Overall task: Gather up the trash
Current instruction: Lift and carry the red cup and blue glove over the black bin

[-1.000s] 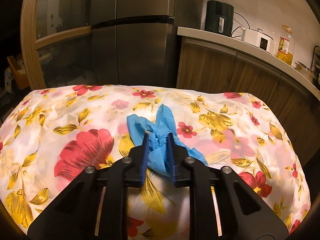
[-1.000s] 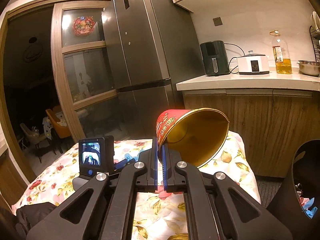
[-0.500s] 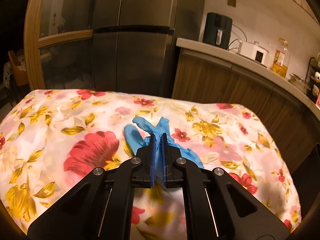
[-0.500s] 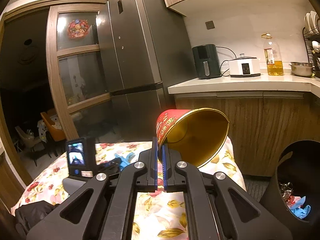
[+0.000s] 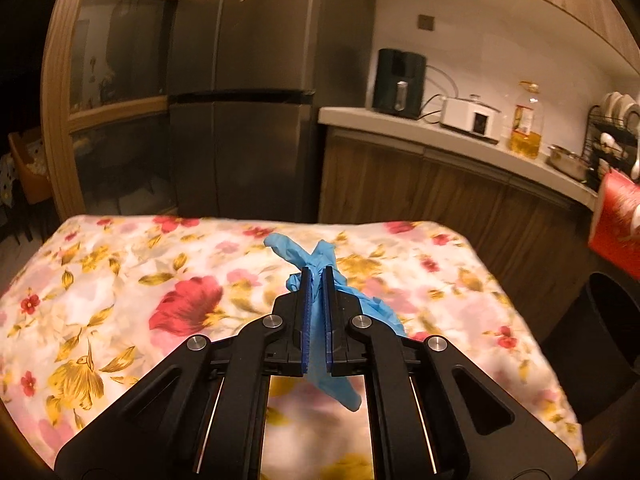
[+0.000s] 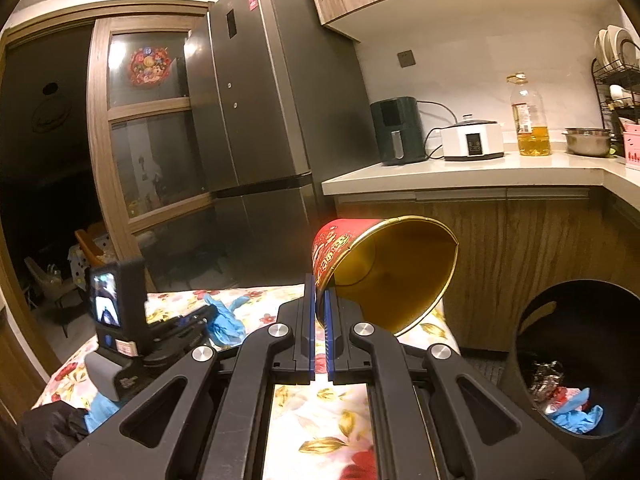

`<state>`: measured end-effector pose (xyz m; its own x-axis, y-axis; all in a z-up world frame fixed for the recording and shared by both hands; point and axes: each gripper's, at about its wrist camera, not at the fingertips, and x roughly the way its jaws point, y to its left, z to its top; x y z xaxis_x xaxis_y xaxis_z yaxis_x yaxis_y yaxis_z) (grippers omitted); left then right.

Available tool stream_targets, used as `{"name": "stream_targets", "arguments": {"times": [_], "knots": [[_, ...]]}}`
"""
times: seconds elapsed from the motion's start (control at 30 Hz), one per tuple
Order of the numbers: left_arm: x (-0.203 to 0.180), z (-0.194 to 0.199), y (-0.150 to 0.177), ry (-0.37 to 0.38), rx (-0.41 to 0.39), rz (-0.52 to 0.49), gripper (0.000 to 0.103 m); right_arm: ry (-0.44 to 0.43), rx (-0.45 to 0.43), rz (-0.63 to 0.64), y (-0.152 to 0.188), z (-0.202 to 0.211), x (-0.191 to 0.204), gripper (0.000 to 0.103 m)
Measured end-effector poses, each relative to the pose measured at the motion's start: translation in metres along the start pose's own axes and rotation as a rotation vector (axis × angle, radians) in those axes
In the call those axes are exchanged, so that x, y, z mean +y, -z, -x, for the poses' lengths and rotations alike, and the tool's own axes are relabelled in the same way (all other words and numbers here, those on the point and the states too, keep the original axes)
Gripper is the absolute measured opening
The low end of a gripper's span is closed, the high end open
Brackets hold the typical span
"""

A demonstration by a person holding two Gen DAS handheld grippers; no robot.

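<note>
No lettering could be read anywhere. The red paper cup [image 6: 384,268], pinched by its rim just ahead of the right gripper [image 6: 319,316], carried pale printed characters along its side near the rim, but they were curved and too blurred to make out, possibly a brand name. Well beyond the tongs, the yellow label on the oil bottle [image 6: 529,118] on the counter, the small stickers at the top of the fridge [image 6: 256,0] and the round red decoration [image 6: 149,65] on the glass door all bore print too small to tell.
</note>
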<state>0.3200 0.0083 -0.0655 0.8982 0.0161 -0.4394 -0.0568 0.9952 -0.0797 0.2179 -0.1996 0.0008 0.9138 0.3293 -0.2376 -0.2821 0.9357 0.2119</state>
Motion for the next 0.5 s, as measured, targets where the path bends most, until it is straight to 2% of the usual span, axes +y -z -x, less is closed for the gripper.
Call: {"name": "stream_targets", "arguments": {"times": [0.17,0.5], "knots": [[-0.047,0.024,-0.014,0.085,-0.049,-0.054,0.004,0.057,-0.013,-0.022,0.0,0.019,-0.023,0.005],[-0.183,0.07,-0.026,0.357,-0.126,-0.163,0.004,0.247,-0.047,-0.083,-0.009,0.066,-0.097,0.004]]}}
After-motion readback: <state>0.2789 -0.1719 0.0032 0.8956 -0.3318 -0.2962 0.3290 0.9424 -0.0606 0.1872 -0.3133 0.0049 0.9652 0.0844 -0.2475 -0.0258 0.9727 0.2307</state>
